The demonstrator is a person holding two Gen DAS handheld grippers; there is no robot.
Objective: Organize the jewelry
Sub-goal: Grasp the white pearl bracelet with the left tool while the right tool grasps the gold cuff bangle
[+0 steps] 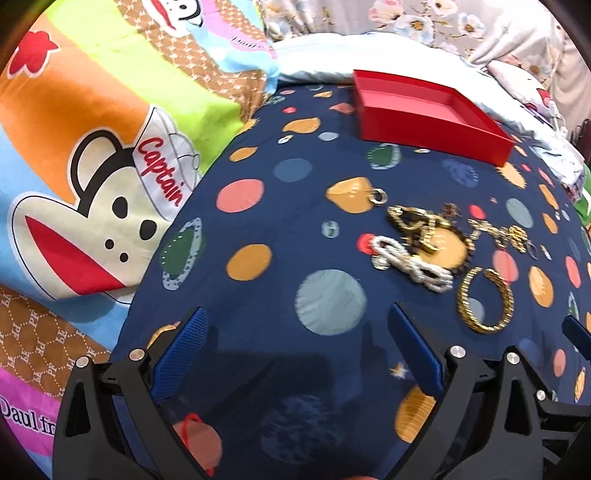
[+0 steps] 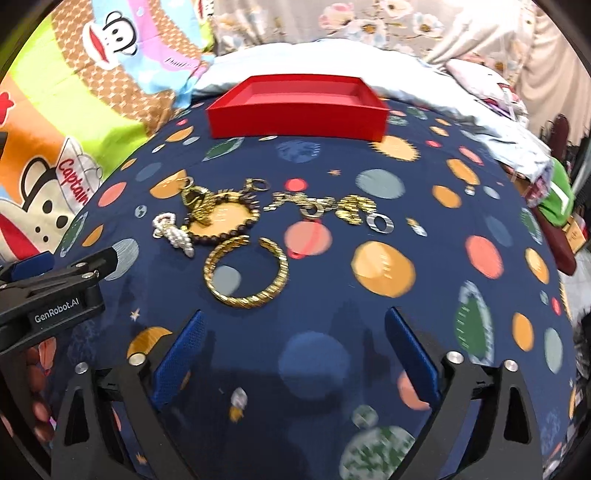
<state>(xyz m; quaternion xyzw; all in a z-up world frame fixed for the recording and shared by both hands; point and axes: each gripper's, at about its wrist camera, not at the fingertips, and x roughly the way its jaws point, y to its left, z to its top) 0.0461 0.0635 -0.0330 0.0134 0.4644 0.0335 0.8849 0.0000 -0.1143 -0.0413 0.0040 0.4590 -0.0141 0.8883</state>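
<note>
A home bedroom: a bed under a navy planet-print cotton sheet (image 2: 332,295), a cartoon-monkey quilt (image 1: 92,166) left, floral curtain (image 2: 369,22) far behind.

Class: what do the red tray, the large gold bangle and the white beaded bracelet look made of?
Red tray: probably matte card, with flat dull walls and sharp folds.
Gold bangle: seemingly gilt metal, ribbed and glinting.
White beaded bracelet: pearl-like beads, glossy; real or plastic can't be told.

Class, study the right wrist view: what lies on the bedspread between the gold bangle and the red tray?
In the right wrist view, the tangled pile of jewelry lies between the gold bangle and the red tray, then bare planet-print bedspread.
</note>
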